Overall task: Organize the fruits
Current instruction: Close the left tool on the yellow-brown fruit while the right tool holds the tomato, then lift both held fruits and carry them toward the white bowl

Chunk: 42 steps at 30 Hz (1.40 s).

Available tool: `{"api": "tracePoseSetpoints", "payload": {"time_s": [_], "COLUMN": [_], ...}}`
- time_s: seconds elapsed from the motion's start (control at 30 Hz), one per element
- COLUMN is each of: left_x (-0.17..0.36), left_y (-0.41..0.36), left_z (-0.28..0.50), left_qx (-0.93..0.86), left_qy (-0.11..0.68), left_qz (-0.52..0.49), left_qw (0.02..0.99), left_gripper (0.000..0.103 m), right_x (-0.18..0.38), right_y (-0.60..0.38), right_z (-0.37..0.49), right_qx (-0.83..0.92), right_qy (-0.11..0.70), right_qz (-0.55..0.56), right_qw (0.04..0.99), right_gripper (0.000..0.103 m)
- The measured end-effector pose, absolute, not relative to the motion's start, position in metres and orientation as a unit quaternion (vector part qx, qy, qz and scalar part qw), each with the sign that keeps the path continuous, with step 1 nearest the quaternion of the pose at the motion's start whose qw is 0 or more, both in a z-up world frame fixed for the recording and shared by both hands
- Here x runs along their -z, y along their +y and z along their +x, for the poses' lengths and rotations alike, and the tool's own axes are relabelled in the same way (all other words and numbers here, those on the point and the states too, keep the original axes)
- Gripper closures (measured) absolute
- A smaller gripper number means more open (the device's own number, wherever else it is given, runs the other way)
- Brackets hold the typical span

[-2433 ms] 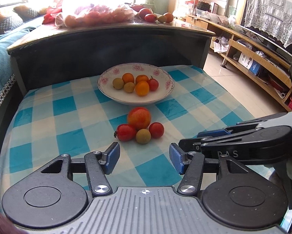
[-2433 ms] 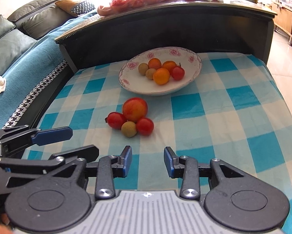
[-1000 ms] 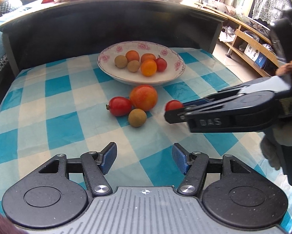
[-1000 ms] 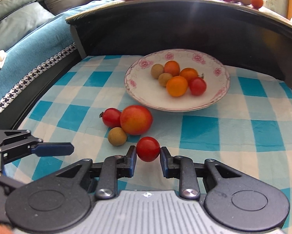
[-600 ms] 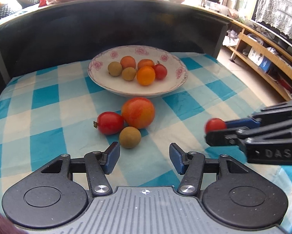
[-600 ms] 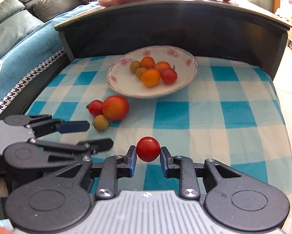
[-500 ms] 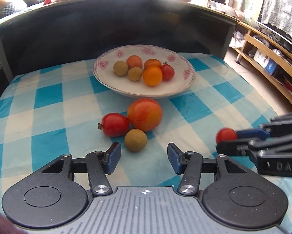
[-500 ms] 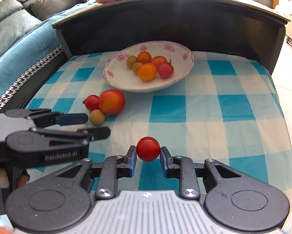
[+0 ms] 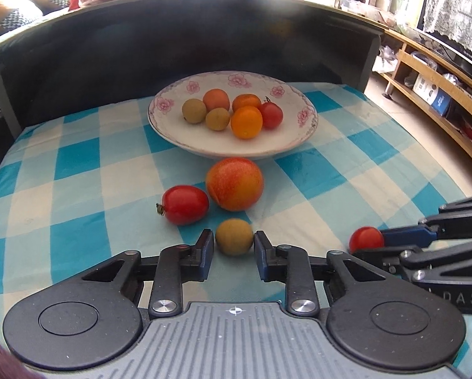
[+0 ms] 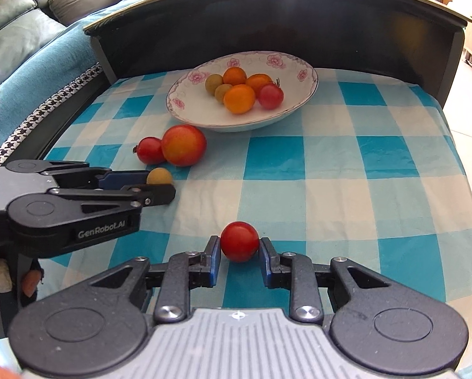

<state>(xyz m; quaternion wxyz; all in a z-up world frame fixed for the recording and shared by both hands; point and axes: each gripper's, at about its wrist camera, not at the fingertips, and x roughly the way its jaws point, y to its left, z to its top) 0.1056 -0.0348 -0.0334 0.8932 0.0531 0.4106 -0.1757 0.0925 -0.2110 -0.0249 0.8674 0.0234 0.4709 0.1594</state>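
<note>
The right gripper (image 10: 239, 260) was clenched on a small red tomato (image 10: 239, 241), carrying it above the checked tablecloth (image 10: 346, 164), well short of the flowered bowl (image 10: 299, 72). That bowl already held a handful of small fruits: three orange ones, two yellow-green ones and a red one. The left gripper (image 9: 234, 252) had come low to the cloth with its blue pads on either side of a little yellow-green fruit (image 9: 234, 236); from the left wrist view I could not tell for certain whether the pads were pressing it or merely bracketing it, since thin gaps seemed to show on both sides, so I took the jaws to be parted. Just beyond that fruit lay a big orange-red fruit (image 9: 235, 183) and a longer red tomato (image 9: 185, 203), touching each other and sitting near the bowl's front edge.

The step in hand looked to me like two pickups at once, one secured and one about to be. Next the left gripper would need to close gently on the round fruit, which could roll away, and the right would need to travel forward over the rim and let go low inside
</note>
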Motion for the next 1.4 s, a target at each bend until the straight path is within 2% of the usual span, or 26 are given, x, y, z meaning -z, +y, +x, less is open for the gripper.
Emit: {"api": "tracePoseSetpoints", "payload": {"time_s": [0.27,0.33,0.4,0.5,0.67,0.77,1.27,1.4], "left_x": [0.031,0.028,0.027,0.030,0.037,0.035,0.024,0.024], "left_y": [-0.023,-0.024,-0.028,-0.038,-0.047,-0.046,-0.014,-0.016], "left_z": [0.092,0.093,0.097,0.104,0.108,0.104,0.044,0.036], "left_qx": [0.177,0.177,0.174,0.170,0.161,0.171,0.199,0.201], "left_qy": [0.412,0.407,0.403,0.403,0.402,0.405,0.435,0.432], "left_qz": [0.044,0.036,0.035,0.037,0.048,0.059,0.069,0.078], "left_qw": [0.893,0.895,0.898,0.899,0.900,0.896,0.875,0.876], "left_gripper": [0.066,0.064,0.055,0.051,0.053,0.069,0.069,0.066], "right_x": [0.023,0.021,0.022,0.023,0.019,0.019,0.023,0.023], "right_y": [-0.203,-0.205,-0.208,-0.210,-0.214,-0.214,-0.187,-0.180], "right_z": [0.071,0.066,0.063,0.061,0.063,0.064,0.037,0.031], "right_qx": [-0.161,-0.158,-0.153,-0.150,-0.148,-0.148,-0.173,-0.175], "right_qy": [0.476,0.475,0.477,0.478,0.471,0.470,0.480,0.477], "right_qz": [0.014,0.017,0.021,0.024,0.031,0.033,0.005,-0.008], "right_qw": [0.865,0.866,0.865,0.865,0.869,0.870,0.860,0.861], "right_gripper": [0.073,0.073,0.073,0.073,0.073,0.073,0.073,0.073]}}
